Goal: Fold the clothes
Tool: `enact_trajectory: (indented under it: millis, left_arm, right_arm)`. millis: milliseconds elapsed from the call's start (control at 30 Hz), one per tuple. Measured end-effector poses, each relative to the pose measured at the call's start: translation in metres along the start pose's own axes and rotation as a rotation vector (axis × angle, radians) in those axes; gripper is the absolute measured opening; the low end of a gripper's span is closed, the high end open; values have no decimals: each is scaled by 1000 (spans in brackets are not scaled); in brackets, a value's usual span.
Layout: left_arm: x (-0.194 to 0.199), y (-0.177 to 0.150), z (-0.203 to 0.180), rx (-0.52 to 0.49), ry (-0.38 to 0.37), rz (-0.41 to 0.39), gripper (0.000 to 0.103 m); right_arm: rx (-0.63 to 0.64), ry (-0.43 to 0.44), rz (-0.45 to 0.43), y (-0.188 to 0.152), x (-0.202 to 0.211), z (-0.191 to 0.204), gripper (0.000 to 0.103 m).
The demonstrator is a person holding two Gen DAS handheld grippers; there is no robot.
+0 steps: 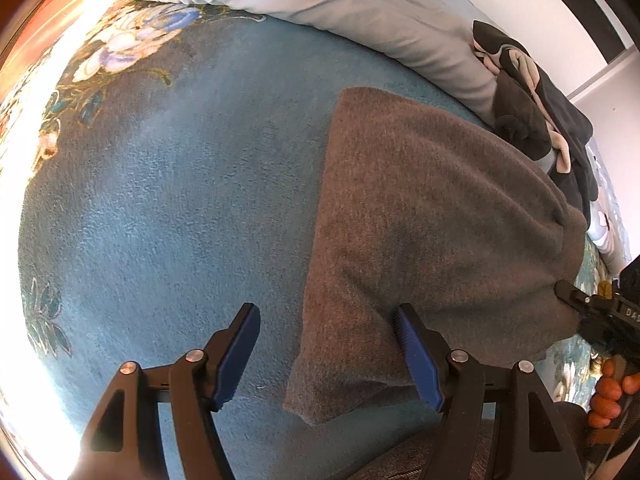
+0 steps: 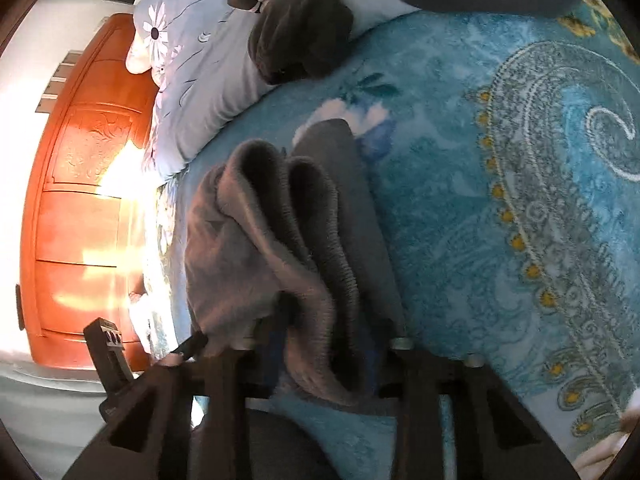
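Note:
A grey knitted garment (image 1: 432, 224) lies folded on the blue patterned blanket (image 1: 168, 208). My left gripper (image 1: 326, 354) is open just above the garment's near left corner, its right finger (image 1: 418, 360) over the cloth and its left finger (image 1: 236, 356) over bare blanket. My right gripper (image 1: 576, 300) shows at the garment's right edge. In the right wrist view the right gripper (image 2: 316, 340) has bunched folds of the grey garment (image 2: 276, 232) between its fingers, which are mostly hidden by the cloth.
A pale blue floral duvet (image 1: 340, 4) lies along the far side of the bed. A pile of dark and cream clothes (image 1: 532, 96) sits beside it, also in the right wrist view (image 2: 304, 36). An orange wooden headboard (image 2: 80, 184) stands at the left.

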State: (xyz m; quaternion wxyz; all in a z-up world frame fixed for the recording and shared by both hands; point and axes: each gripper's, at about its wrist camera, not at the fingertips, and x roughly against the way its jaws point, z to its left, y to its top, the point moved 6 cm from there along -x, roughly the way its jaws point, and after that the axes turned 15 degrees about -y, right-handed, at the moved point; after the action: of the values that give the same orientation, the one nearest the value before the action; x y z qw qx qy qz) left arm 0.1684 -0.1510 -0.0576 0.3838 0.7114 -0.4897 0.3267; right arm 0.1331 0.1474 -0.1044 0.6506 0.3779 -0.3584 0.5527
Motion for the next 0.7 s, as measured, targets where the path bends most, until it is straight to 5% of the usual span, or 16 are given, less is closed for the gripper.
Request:
enact_trajectory:
  millis: [167, 300, 400, 567, 700]
  left_arm:
    - [0, 2, -4, -20, -19, 3, 73]
    - [-5, 2, 2, -25, -21, 18, 73]
    - [-6, 1, 5, -15, -32, 19, 75]
    - [4, 0, 9, 10, -49, 17, 75]
    - [29, 7, -7, -66, -47, -28, 74]
  right_arm:
    - [41, 47, -106, 9, 34, 13, 11]
    - [-6, -59, -47, 5, 8, -13, 11]
    - [-49, -46, -32, 3, 2, -19, 11]
    - [10, -84, -28, 2, 8, -9, 12]
    - [58, -131, -58, 6, 26, -8, 16]
